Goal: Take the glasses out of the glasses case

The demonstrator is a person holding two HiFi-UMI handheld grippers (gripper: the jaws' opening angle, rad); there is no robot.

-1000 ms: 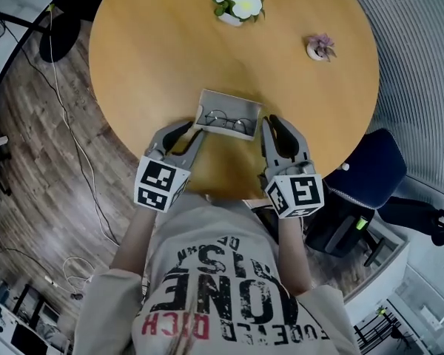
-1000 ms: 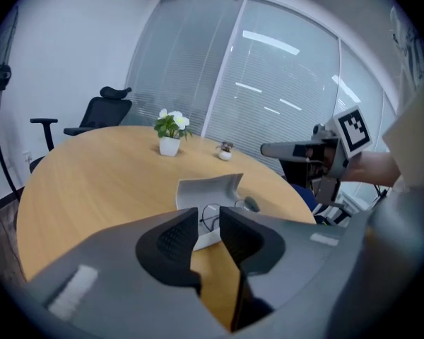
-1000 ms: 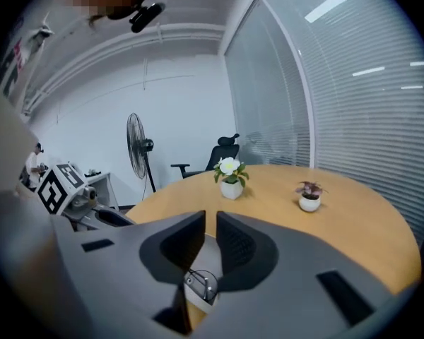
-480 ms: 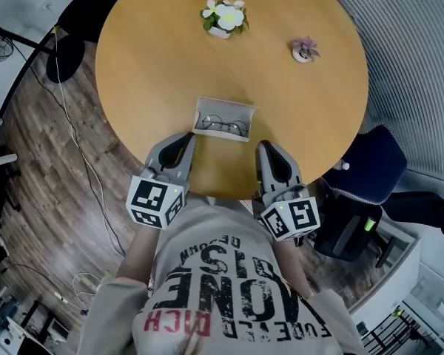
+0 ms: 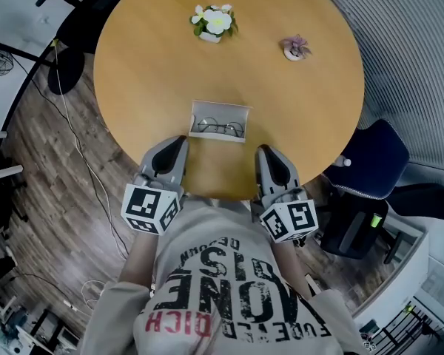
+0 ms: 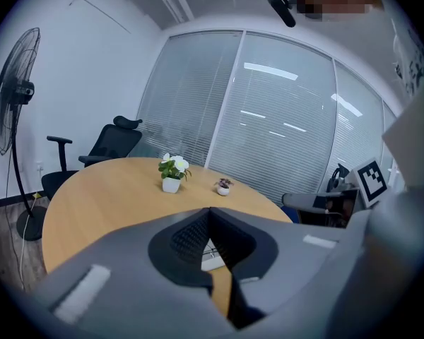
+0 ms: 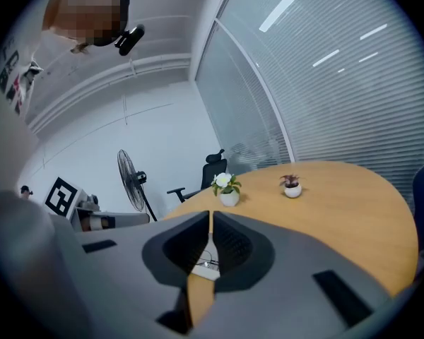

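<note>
An open white glasses case lies on the round wooden table near its front edge. Thin-rimmed glasses lie inside it. My left gripper hangs just left of and nearer than the case, over the table's edge, jaws shut with nothing between them. My right gripper hovers to the case's right and a little nearer, likewise shut and empty. In the left gripper view the closed gripper points toward the case. The right gripper shows a sliver of the case past its closed tips.
A white pot of flowers and a small purple plant stand at the table's far side. A blue office chair sits to the right. A standing fan, a black chair and floor cables are to the left.
Both grippers stood open beside the case's ends; they have shut on nothing and drawn back toward me from the case. The case and glasses lie unmoved.
</note>
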